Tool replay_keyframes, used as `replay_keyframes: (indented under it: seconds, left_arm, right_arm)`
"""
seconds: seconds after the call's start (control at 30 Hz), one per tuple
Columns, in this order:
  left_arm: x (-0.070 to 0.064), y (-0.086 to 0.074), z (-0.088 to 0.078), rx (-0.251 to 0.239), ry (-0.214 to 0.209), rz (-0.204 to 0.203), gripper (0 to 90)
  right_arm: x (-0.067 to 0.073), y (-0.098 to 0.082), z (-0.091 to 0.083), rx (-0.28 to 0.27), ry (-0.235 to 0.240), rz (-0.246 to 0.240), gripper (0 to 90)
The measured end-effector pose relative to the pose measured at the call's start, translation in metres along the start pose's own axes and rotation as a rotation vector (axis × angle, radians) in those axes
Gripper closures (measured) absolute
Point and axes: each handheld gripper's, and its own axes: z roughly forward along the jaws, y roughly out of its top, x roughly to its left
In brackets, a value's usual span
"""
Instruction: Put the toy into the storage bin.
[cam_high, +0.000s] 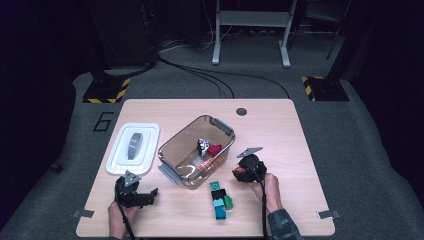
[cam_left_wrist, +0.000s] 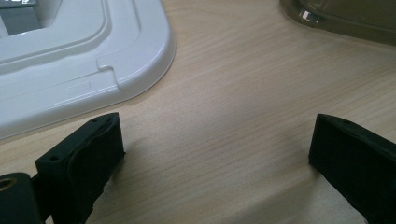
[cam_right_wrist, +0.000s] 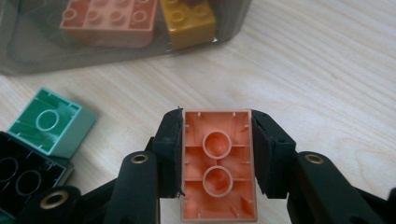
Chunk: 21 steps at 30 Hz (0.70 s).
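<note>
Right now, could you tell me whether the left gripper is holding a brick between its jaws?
No, the left gripper has its jaws wide apart over bare table, with nothing between them.

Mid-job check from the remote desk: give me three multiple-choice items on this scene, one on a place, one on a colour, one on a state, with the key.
1. Where does the white lid lie?
A. On the bin
B. On the table, left of the bin
C. On the floor

2. What colour is the brick between the right gripper's jaws?
A. Orange
B. Blue
C. White

3. How does the left gripper stand?
A. Shut on the lid
B. Shut on a brick
C. Open, with nothing between the jaws

Key:
1 B: the high view shows the lid flat on the table, beside the left side of the clear bin.
2 A: the right gripper view shows an orange brick, hollow underside toward the camera, with both jaws pressed on its sides.
3 C: the left gripper view shows the jaws wide apart over bare wood.
</note>
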Motion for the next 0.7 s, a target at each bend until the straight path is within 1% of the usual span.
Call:
replay_keyframes:
  seconds: [0.17, 0.27, 0.37, 0.4, 0.43, 0.47, 0.5, 0.57, 0.6, 0.7]
  left_arm:
    - [0.0, 0.0, 0.0, 0.0, 0.0, 0.0, 3.1]
    - [0.0, 0.0, 0.0, -0.002, 0.0, -0.004, 3.0]
    - [0.0, 0.0, 0.0, -0.002, 0.0, -0.003, 3.0]
    - [0.0, 0.0, 0.0, -0.001, 0.0, -0.003, 3.0]
    - [0.0, 0.0, 0.0, -0.001, 0.0, -0.003, 3.1]
    - [0.0, 0.0, 0.001, -0.005, 0.0, -0.002, 3.1]
    - [0.0, 0.0, 0.001, -0.004, 0.001, -0.002, 3.1]
    - [0.0, 0.0, 0.0, -0.003, 0.0, -0.002, 3.1]
    - [0.0, 0.001, -0.001, 0.012, -0.006, 0.002, 3.1]
    - [0.0, 0.0, 0.0, 0.002, -0.001, 0.0, 3.1]
  right_arm:
    - [-0.007, 0.0, -0.003, -0.024, 0.004, 0.029, 58.3]
    - [-0.011, 0.002, -0.004, -0.045, 0.001, 0.03, 58.3]
    - [-0.014, 0.005, -0.007, -0.06, 0.003, 0.049, 58.3]
    - [-0.015, 0.006, -0.008, -0.068, -0.001, 0.04, 58.3]
    - [-0.015, 0.007, -0.009, -0.071, -0.006, 0.041, 58.3]
    - [-0.015, 0.008, -0.009, -0.067, -0.001, 0.053, 58.3]
    - [-0.016, 0.009, -0.01, -0.077, -0.004, 0.043, 58.3]
    - [-0.016, 0.011, -0.011, -0.082, -0.006, 0.049, 58.3]
    - [-0.017, 0.013, -0.012, -0.088, -0.005, 0.05, 58.4]
    - [-0.018, 0.016, -0.015, -0.103, -0.013, 0.051, 58.4]
